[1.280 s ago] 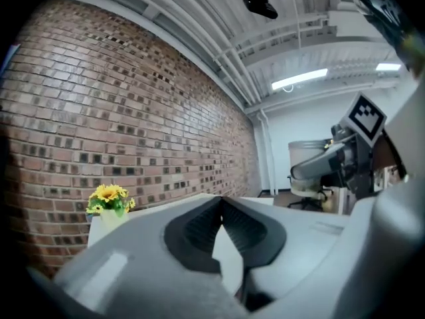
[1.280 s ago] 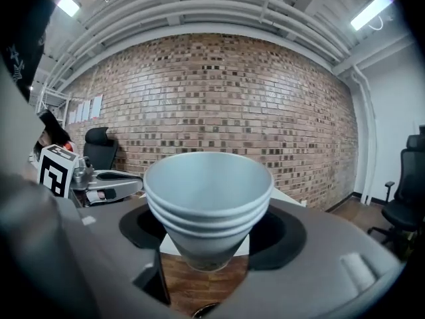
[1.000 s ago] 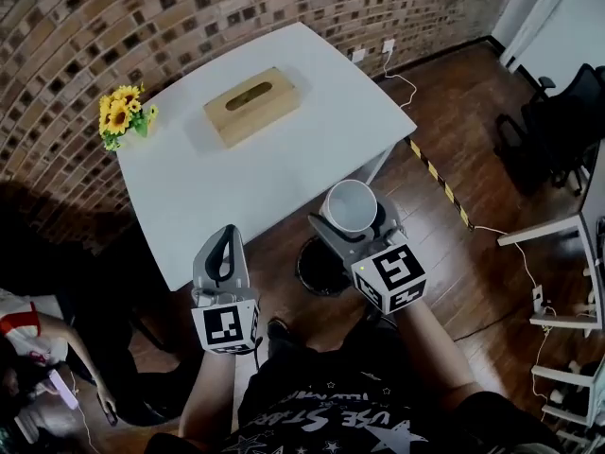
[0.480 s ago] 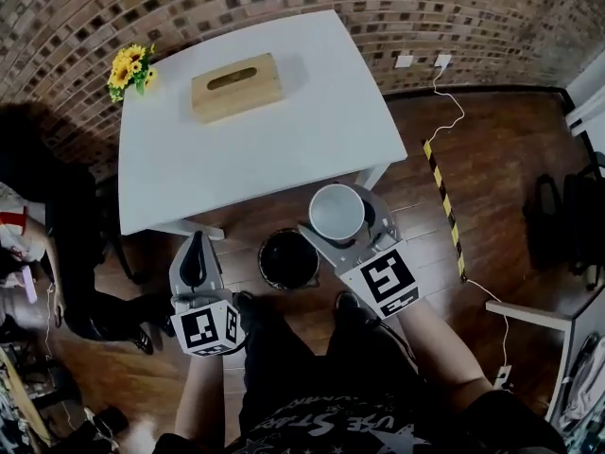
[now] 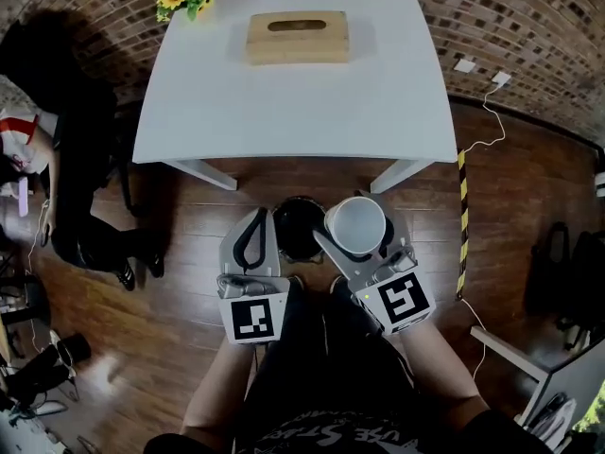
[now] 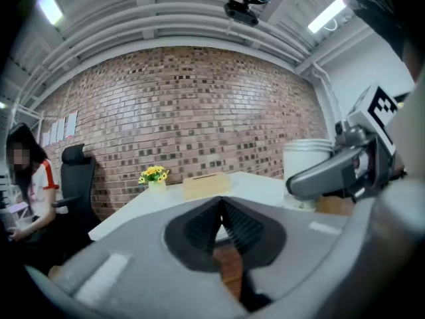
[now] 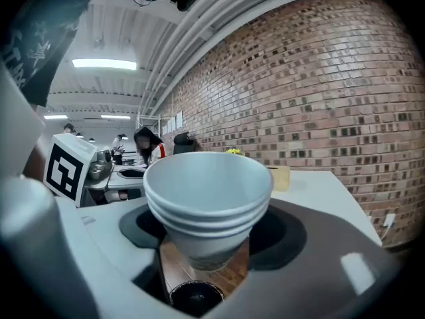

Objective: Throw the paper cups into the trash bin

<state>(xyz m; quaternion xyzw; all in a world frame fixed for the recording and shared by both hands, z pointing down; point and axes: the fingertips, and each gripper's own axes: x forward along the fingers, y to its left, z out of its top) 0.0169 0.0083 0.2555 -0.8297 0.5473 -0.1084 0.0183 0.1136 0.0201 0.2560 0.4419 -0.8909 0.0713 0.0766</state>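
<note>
Head view: stacked white paper cups are held upright in the right gripper, just beside the round black trash bin. Left gripper view: the left gripper is seen closed. Right gripper view: the cups are clamped between wide-set jaws.

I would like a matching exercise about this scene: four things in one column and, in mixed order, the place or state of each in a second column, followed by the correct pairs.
Column one
1. paper cups
2. trash bin
3. wooden tissue box
4. left hand-held gripper

Column two
A. jaws shut, nothing between them
B. on the white table
C. on the wooden floor, in front of the table
D. stacked, gripped by the right hand-held gripper

Pairs: 1-D; 2-C; 3-B; 4-A
</note>
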